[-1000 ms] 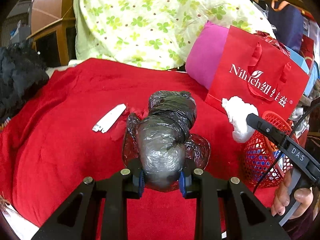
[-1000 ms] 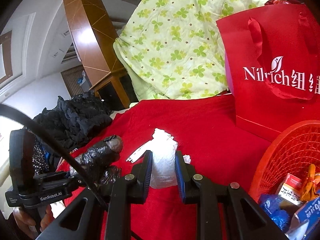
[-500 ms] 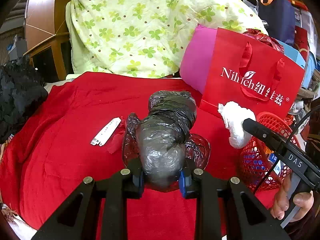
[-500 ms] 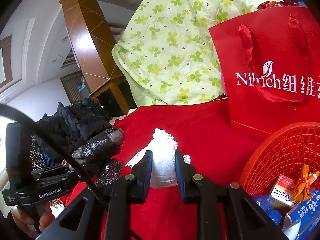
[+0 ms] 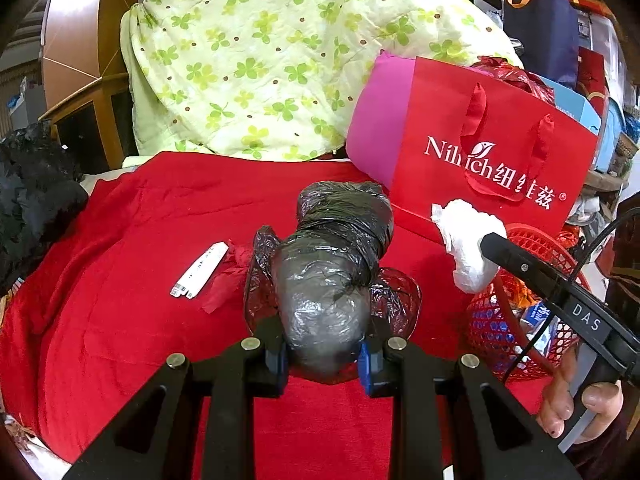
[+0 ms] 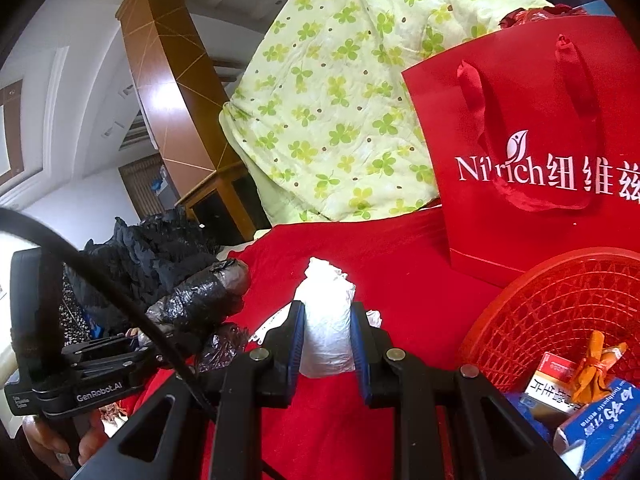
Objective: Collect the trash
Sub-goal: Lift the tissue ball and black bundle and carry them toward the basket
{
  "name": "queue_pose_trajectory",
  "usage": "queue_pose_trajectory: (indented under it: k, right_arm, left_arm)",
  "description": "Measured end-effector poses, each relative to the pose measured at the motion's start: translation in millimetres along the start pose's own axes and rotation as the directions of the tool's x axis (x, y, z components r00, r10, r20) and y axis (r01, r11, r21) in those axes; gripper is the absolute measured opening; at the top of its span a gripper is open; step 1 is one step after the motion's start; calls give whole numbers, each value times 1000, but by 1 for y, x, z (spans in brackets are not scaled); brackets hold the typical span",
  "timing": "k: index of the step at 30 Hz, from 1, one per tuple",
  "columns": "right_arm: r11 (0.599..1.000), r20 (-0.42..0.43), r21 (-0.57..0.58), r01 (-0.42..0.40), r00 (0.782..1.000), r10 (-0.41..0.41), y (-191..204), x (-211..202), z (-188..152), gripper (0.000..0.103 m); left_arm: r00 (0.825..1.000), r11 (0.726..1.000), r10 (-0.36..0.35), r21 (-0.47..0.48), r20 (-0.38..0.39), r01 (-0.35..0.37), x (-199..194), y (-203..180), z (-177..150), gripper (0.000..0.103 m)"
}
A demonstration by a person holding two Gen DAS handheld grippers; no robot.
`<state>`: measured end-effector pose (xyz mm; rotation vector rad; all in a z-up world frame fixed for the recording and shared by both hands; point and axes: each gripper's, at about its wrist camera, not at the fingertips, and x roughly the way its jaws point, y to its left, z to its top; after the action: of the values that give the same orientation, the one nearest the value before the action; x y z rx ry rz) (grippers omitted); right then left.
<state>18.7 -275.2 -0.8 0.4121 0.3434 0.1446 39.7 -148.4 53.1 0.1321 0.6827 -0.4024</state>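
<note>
Right hand-held gripper (image 6: 326,344): clamped on a crumpled white paper wad (image 6: 326,320), pads pressing both its sides.
Left hand-held gripper (image 6: 176,340): at the lower left, gripping a bundle wrapped in black plastic (image 6: 200,300).
Surface: red cloth (image 6: 400,272) under both.
Red mesh basket (image 6: 560,304): lower right, holding cartons and an orange wrapper.
Red paper bag (image 6: 520,208): upright behind the basket, white lettering.
Background: green clover-print quilt (image 6: 340,112); wooden cabinet (image 6: 168,92); black garment (image 6: 148,248) at left.
</note>
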Motion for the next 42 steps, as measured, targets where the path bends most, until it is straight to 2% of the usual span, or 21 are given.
queue_pose_trajectory:
  k: [42]
  right_arm:
    - [999, 87, 29, 19, 996, -21, -12, -34, 3, 24]
  left_arm:
    - [998, 993, -55, 100, -25, 57, 12, -42, 3, 28]
